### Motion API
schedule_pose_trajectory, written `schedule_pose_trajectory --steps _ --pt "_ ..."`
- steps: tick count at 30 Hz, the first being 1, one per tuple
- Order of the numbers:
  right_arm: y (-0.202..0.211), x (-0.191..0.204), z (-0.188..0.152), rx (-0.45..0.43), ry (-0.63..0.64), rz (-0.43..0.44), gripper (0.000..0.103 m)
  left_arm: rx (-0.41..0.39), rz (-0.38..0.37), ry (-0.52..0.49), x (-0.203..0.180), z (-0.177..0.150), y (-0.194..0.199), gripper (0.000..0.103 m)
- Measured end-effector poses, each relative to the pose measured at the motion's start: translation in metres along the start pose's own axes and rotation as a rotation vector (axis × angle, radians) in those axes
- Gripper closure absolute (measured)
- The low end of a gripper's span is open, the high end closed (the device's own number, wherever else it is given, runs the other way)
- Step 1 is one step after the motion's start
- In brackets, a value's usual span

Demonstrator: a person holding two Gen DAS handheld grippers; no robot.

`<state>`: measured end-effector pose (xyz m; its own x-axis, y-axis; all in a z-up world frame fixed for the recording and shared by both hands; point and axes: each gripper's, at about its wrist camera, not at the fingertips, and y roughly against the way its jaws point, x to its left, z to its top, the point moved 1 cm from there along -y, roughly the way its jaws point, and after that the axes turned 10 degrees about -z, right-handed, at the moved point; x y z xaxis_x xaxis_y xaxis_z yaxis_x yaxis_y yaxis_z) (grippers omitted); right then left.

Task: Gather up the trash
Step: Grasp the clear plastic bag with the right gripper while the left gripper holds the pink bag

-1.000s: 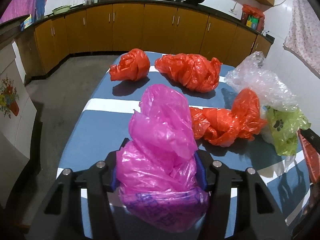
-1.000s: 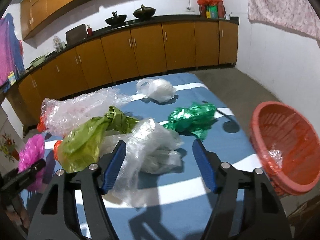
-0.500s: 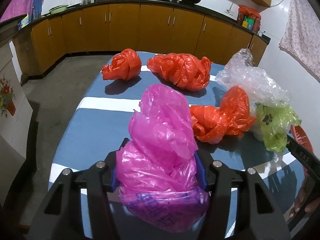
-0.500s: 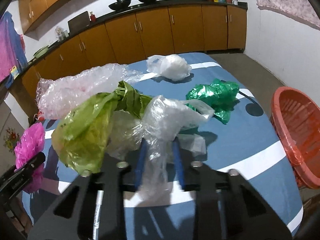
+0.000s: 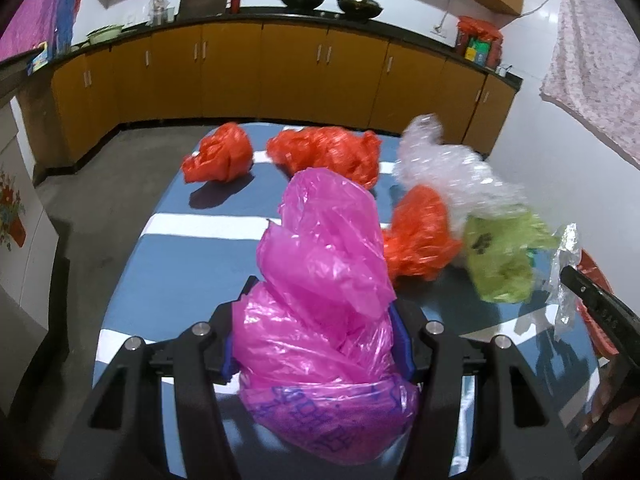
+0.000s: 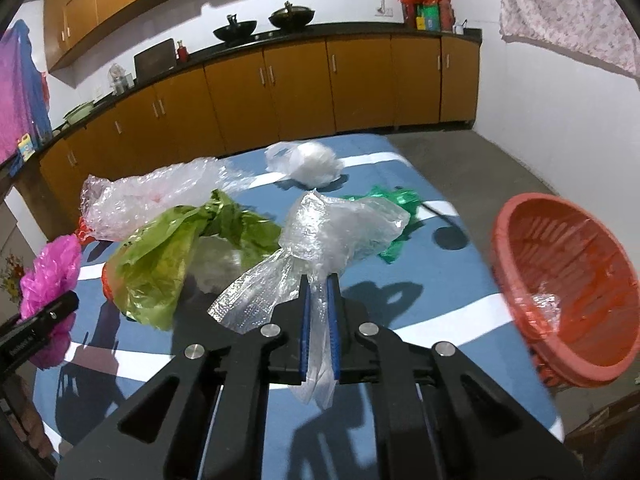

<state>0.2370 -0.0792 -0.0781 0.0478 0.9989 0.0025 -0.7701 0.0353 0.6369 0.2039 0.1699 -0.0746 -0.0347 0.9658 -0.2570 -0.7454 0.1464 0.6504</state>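
My left gripper (image 5: 318,316) is shut on a crumpled pink plastic bag (image 5: 320,280) and holds it above the blue striped table (image 5: 168,272). My right gripper (image 6: 319,280) is shut on a clear plastic bag (image 6: 336,232), lifted off the table; the bag also shows at the right of the left wrist view (image 5: 564,268). An orange basket (image 6: 568,280) with a clear scrap inside stands off the table's right edge. The pink bag also shows at the left of the right wrist view (image 6: 48,276).
On the table lie three orange bags (image 5: 220,156) (image 5: 332,156) (image 5: 420,232), a bubble-wrap sheet (image 5: 452,172), a green bag (image 6: 168,256), a dark green bag (image 6: 396,208) and a white bag (image 6: 312,162). Wooden cabinets (image 6: 300,84) line the back wall.
My right gripper closed on the clear plastic bag and lifted it off the table. My left gripper kept its hold on the pink bag and rose a little.
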Motion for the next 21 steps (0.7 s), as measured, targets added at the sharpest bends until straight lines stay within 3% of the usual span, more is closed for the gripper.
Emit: schedule_pose_trajectory --steps 13,21 --pt "0.024 -0.056 -0.004 -0.062 -0.014 -0.091 0.094 -0.052 -0.117 -0.105 -0.068 0.010 0.027 0.046" --pt "0.033 -0.095 -0.010 -0.079 -0.057 -0.152 0.094 -0.045 -0.200 -0.159 -0.114 0.012 0.023 0.046"
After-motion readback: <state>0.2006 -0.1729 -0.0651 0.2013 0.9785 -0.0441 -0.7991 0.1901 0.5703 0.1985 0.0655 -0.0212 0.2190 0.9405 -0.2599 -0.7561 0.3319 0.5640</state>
